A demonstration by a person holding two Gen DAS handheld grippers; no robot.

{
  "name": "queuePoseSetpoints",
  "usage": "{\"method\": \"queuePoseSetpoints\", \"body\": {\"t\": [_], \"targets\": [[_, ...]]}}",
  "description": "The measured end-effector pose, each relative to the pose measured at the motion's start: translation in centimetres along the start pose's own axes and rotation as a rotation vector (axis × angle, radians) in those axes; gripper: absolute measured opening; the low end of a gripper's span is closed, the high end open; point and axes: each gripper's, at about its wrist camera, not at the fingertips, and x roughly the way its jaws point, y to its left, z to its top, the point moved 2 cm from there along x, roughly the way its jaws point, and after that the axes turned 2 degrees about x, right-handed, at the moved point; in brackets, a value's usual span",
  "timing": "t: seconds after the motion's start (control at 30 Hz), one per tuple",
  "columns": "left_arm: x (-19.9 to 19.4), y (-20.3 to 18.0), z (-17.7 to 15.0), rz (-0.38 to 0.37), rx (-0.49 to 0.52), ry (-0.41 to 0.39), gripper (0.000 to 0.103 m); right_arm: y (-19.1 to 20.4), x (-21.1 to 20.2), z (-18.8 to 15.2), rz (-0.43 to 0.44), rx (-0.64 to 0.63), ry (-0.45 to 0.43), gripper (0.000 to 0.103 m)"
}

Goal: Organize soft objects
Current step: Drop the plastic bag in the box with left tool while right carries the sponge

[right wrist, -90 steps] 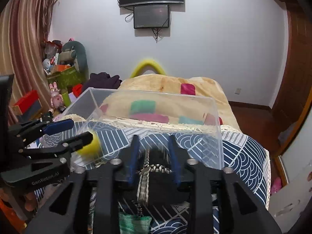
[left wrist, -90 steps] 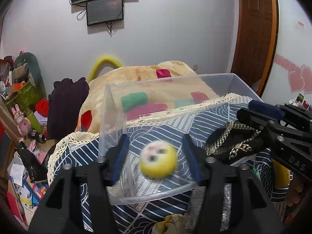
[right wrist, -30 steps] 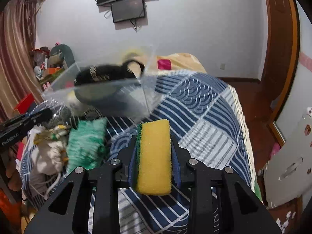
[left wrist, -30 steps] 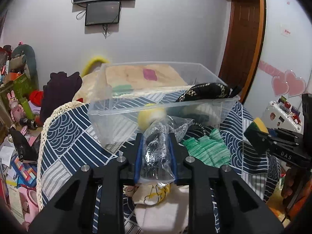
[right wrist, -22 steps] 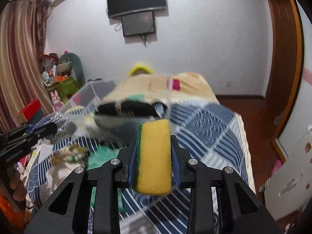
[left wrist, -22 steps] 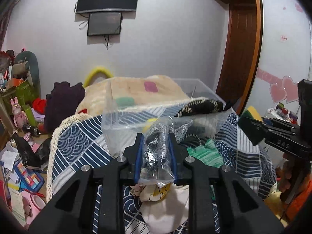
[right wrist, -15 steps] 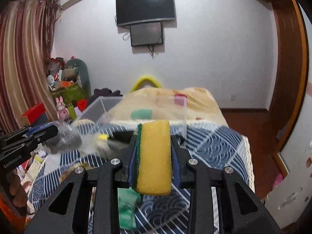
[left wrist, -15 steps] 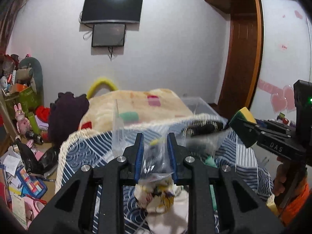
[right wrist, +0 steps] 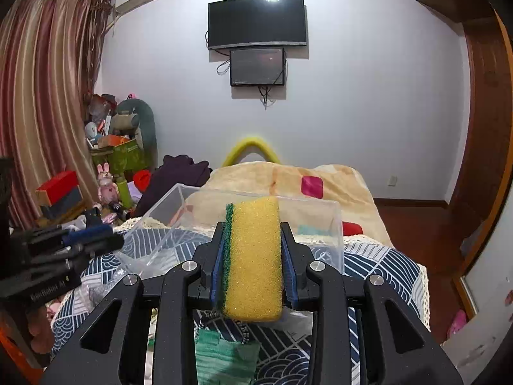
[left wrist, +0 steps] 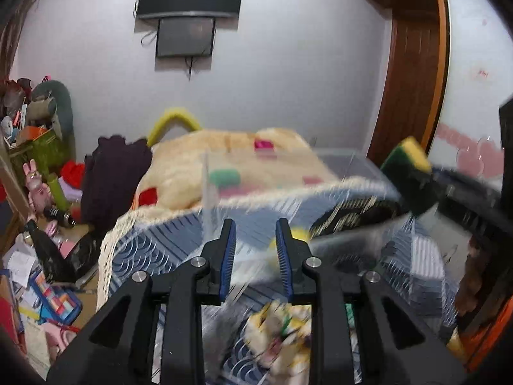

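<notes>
a bed under a navy-and-white patterned cover [right wrist: 378, 266], lace-edged. on it: a clear plastic bin [right wrist: 179, 211] at mid-bed, a green knit piece [right wrist: 224, 356] in front, a cream-and-yellow soft heap [left wrist: 285, 330] to its left, blurred. beyond the bin, a cream blanket with coloured patches [right wrist: 307, 176].
</notes>
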Motion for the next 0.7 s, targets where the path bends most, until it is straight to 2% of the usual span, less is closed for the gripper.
{"method": "queuePoseSetpoints", "body": {"t": [0.13,0.3,0.47,0.5,0.57,0.63,0.7], "targets": [[0.3,1.5,-2.7,0.032,-0.015,0.055,0.062,0.0,0.0,-0.4,0.005,0.004,0.014,0.028],[0.9,2.6,-6.0,0.060,0.006,0.118,0.076,-0.2,0.0,-0.4,-0.003,0.003,0.024,0.028],[3.4,4.3,-8.2,0.070,-0.046,0.208,0.075,-0.2,0.4,-0.3,-0.001,0.007,0.039,0.028],[3.8,4.6,-8.4,0.067,-0.059,0.216,0.074,-0.2,0.4,-0.3,-0.001,0.005,0.042,0.028],[4.3,5.2,-8.5,0.079,-0.081,0.220,0.060,-0.1,0.5,-0.4,-0.002,0.002,0.047,0.028],[4.1,5.4,-8.4,0.085,-0.074,0.208,0.038,-0.2,0.6,-0.4,-0.002,0.000,0.050,0.028],[3.8,5.5,-8.4,0.079,-0.079,0.199,0.030,-0.2,0.6,-0.3,-0.007,0.000,0.049,0.028]]}}
